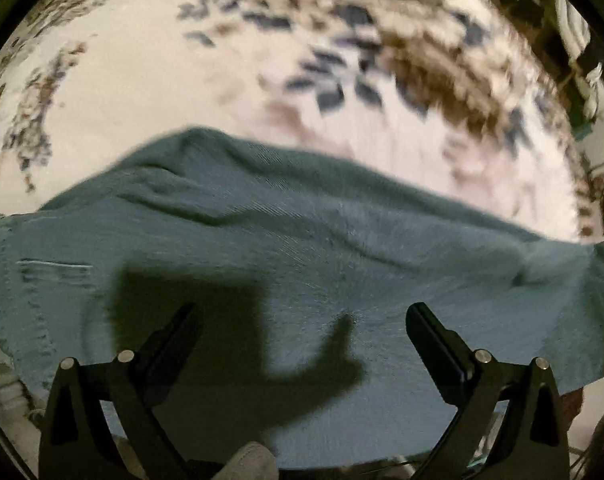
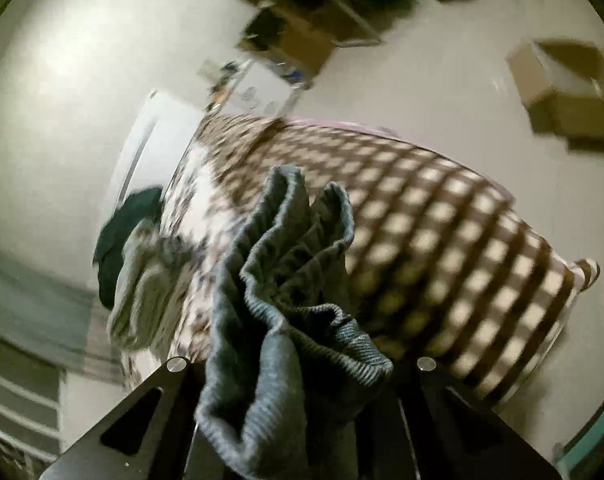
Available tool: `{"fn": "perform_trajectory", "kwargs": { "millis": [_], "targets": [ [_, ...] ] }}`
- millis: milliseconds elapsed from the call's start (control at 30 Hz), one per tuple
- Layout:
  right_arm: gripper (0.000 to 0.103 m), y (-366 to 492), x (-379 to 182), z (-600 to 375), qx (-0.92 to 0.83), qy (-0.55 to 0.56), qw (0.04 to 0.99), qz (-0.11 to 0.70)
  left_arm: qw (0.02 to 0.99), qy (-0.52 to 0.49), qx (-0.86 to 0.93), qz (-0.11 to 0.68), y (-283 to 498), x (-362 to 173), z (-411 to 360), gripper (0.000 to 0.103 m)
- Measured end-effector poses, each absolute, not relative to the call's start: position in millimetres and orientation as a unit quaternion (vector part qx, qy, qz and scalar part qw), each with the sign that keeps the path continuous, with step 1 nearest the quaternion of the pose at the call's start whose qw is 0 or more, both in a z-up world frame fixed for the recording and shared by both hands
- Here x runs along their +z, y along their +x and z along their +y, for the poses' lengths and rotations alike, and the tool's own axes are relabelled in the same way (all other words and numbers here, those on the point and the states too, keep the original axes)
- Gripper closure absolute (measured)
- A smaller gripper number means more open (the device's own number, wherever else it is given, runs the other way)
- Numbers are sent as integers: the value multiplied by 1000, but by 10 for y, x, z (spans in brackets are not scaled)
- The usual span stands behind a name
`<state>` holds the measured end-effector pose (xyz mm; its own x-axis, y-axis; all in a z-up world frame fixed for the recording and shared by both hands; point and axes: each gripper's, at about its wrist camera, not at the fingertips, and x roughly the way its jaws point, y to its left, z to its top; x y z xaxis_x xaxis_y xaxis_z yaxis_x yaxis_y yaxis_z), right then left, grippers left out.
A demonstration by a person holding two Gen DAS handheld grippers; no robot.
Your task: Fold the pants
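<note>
Grey-blue pants (image 1: 302, 248) lie spread across a bed with a white, brown and blue patterned cover (image 1: 150, 80). My left gripper (image 1: 302, 320) hovers just above the fabric, jaws wide apart and empty, its shadow falling on the cloth. In the right wrist view my right gripper (image 2: 298, 364) is shut on a bunched, ribbed edge of the pants (image 2: 290, 280), which stands up in folds between the fingers, lifted above the bed.
The bed's checked brown and cream side (image 2: 441, 248) is below the right gripper. Dark and grey clothes (image 2: 130, 264) hang at its left corner. Cardboard boxes (image 2: 565, 80) and clutter (image 2: 302, 40) stand on the pale floor.
</note>
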<state>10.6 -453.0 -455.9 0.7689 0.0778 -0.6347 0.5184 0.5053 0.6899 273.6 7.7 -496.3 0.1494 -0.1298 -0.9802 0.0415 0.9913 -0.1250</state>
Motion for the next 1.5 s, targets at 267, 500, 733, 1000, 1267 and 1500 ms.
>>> {"fn": "perform_trajectory", "kwargs": {
  "millis": [267,500,733,1000,1267,1500],
  "targets": [
    [95,558,-3891,-2854,-59,368,853,366,773,-69,-21,630,2054,-4523,675,0],
    [95,885,-4561,-1230,30,284,841,460,772,-66,37,631,1767,-4640,1354,0],
    [86,919,-5505,-141,35,155,818,552,756,-76,80,646,1470,-4814,1947,0],
    [42,883,-5506,379,148,219,745,612,741,-112,163,642,1220,-4903,2632,0],
    [42,968,-5585,-361,19,283,733,618,720,-208,213,627,1081,-5108,3069,0],
    [41,1151,-5875,-145,55,220,713,663,718,-354,210,562,1087,-5411,3223,6]
  ]
}}
